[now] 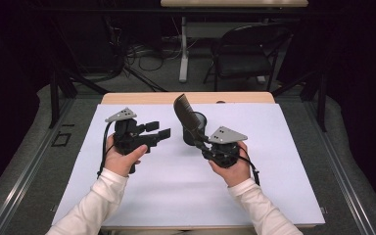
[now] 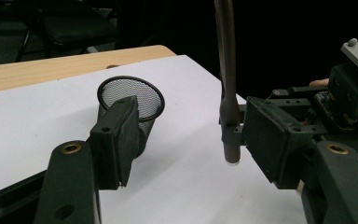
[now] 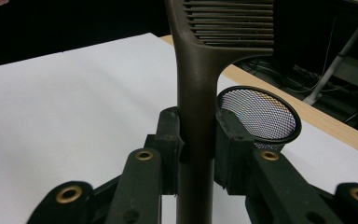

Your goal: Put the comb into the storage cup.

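A broad stretch of bare white sheet (image 1: 176, 186) is left open in front of both hands, while the mesh cup (image 1: 198, 128) is set near the far wooden table edge (image 1: 142, 98), just behind the right gripper (image 1: 199, 138). A dark brown slotted spatula (image 1: 186, 113), its handle slim and its ribbed blade uppermost, is held upright in the right gripper's clenched jaws, beside the cup. The left gripper (image 1: 157, 131) is held apart with nothing between its released jaws.

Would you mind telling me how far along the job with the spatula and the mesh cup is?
Done: the right gripper has the slotted spatula clamped by its handle, upright. In hand: it hangs beside the mesh cup, lower end above the white sheet. Left: likely lowering it into the cup. The left gripper holds nothing.
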The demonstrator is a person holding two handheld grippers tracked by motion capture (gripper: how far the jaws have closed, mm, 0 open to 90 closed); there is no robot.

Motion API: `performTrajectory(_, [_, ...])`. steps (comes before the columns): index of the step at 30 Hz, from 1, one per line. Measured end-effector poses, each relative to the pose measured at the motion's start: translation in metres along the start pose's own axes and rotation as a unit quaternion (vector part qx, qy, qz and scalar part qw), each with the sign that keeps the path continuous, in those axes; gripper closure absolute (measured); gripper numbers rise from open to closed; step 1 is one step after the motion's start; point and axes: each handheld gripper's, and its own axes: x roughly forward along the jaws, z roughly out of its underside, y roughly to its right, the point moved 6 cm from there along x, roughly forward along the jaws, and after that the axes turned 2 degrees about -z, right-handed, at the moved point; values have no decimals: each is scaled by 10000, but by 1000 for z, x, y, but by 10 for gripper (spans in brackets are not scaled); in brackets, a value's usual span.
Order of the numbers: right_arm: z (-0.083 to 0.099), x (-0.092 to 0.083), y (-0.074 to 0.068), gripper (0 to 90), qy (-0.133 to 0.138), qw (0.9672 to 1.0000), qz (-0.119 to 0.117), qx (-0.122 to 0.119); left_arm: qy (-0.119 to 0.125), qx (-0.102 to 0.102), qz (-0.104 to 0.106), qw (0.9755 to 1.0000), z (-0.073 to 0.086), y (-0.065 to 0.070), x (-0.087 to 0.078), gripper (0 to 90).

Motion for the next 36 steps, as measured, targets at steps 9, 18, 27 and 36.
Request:
performTrajectory(9, [1,1,-1,729,-18,10000,-14,-11,-29,-125,-47,9999,-2,1,5,388])
performTrajectory(18, [1,2,-3,729,-18,10000,-38,-19,-8,-181,-32,9998,-6,7,8,390])
performTrajectory(27, [1,3,-4,729,-29,10000,-44,-31,-25,-245,11,9997,-8,10,10,412])
performTrajectory(36, [2,5,-5,729,-64,10000,-68,-25,-11,-262,-13,9997,-11,12,12,420])
